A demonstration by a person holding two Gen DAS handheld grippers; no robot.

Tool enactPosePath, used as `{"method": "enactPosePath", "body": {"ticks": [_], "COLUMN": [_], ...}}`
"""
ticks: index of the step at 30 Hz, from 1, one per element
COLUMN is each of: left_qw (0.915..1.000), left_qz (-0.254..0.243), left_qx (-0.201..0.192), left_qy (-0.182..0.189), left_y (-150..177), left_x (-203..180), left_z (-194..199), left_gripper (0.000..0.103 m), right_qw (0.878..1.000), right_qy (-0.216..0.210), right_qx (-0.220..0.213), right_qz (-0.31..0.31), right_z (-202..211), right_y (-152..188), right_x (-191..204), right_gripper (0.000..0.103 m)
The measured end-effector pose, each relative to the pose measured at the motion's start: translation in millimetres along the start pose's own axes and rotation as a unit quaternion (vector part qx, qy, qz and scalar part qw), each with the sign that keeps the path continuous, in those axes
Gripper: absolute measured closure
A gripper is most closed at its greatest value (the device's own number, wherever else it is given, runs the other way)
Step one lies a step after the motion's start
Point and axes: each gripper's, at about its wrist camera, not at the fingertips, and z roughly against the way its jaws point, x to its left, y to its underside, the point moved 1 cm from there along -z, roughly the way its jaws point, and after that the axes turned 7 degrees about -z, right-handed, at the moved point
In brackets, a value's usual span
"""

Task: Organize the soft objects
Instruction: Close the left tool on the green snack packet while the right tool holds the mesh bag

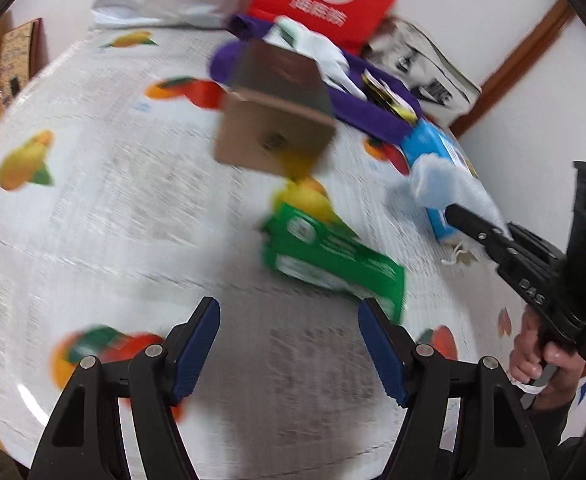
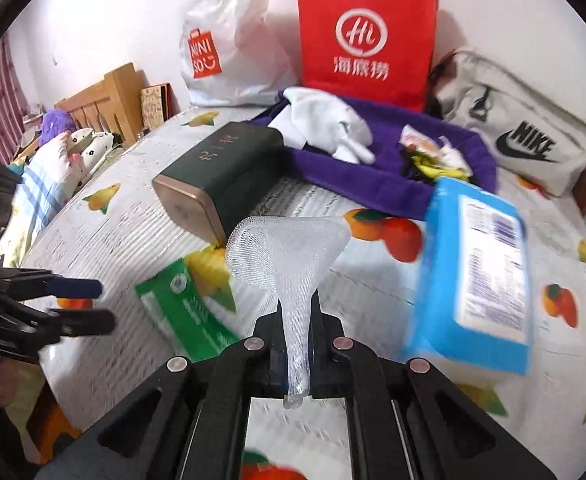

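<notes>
Table [image 2: 373,280]: covered by a white cloth printed with oranges, lemons and grey text; all items below are borne on it or held above it.

Red bag [image 2: 367,32]: paper, white logo, stood upright at the back against the wall. White bag [image 2: 229,40]: plastic, orange logo, placed left of the red one. Grey bag [image 2: 525,132]: fabric, black swoosh, laid at the back right.

Purple towel [image 2: 393,184]: spread before the red bag; a white cloth [image 2: 329,124] and small wrappers [image 2: 429,152] are laid on it.

Blue pack [image 2: 477,276]: white label, seen at right, blurred, just beside the net.

Dark box [image 2: 221,176]: green with a bronze end, laid on its side near the towel's left edge.

Green packet [image 2: 189,308]: flat, laid in front of the box, just ahead of the left gripper [image 1: 289,344], whose blue-padded jaws are held moderately apart with nothing between them.

Net [image 2: 289,252]: white, translucent mesh, soft; fanned wide at the far end, gathered to a narrow tail. It is pinched by the tail in the closed right gripper [image 2: 296,344] and held above the cloth.
</notes>
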Motion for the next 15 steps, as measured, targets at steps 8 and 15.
{"method": "enactPosePath", "body": {"ticks": [8, 15], "left_qw": [0.9997, 0.9995], "left_qz": [0.014, 0.022], "left_qx": [-0.008, -0.005], "left_qy": [0.018, -0.023], "left_y": [0, -18], "left_x": [-28, -40], "left_z": [-22, -35], "left_gripper": [0.033, 0.033], "right_qw": [0.999, 0.997], "right_qy": [0.013, 0.027], "right_qx": [0.0, -0.008], "right_qz": [-0.038, -0.068], "right_z": [28, 30], "right_y": [53, 82], "right_x": [-44, -73], "right_gripper": [0.097, 0.097]}}
